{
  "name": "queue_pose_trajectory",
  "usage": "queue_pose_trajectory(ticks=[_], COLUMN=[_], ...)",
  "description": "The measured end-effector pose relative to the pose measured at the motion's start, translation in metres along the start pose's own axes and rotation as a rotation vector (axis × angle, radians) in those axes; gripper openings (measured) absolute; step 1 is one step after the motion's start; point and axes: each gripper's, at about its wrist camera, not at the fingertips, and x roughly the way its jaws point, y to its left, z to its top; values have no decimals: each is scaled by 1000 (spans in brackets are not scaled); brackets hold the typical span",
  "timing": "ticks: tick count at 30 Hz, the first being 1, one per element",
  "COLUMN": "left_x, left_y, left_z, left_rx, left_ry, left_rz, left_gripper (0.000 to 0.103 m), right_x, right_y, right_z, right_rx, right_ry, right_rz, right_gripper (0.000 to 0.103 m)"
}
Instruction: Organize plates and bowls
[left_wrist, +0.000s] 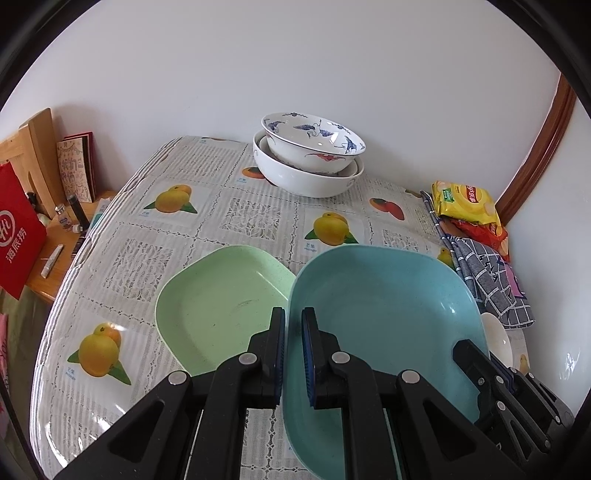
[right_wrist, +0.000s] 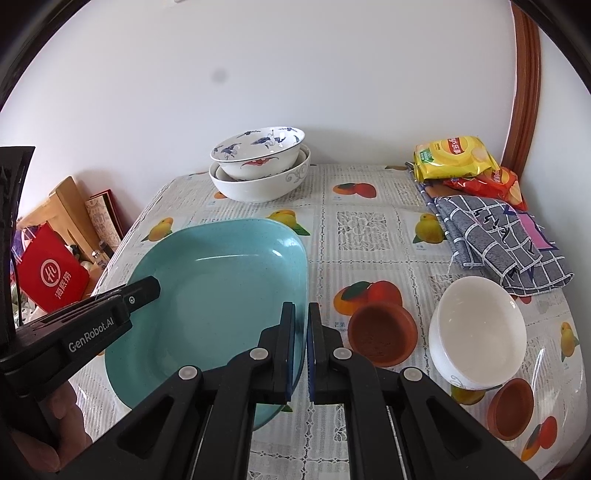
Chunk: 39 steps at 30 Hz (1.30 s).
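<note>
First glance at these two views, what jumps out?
The big blue plate, gripped at both near edges: left claw on its left rim, right claw on its right rim. A green plate lies beside it on the left, and stacked patterned bowls sit at the table's far edge by the wall.

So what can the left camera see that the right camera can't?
Only the left wrist view shows the green plate. Only the right wrist view shows the two brown dishes, and the whole white bowl. Both show the blue plate, gripped on its rims by the left gripper and right gripper, and the stacked patterned bowls.
</note>
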Motion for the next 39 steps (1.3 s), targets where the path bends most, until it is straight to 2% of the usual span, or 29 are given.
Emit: queue_pose_trajectory(ticks=[39], left_x=[31], left_y=[55], left_z=[-10], left_rx=[-85], left_ry=[69], left_rz=[70], left_gripper=[10], right_x=[46], right_y=[42], right_z=[-10], right_rx=[-76], right_ry=[89], right_rz=[47], right_gripper=[6])
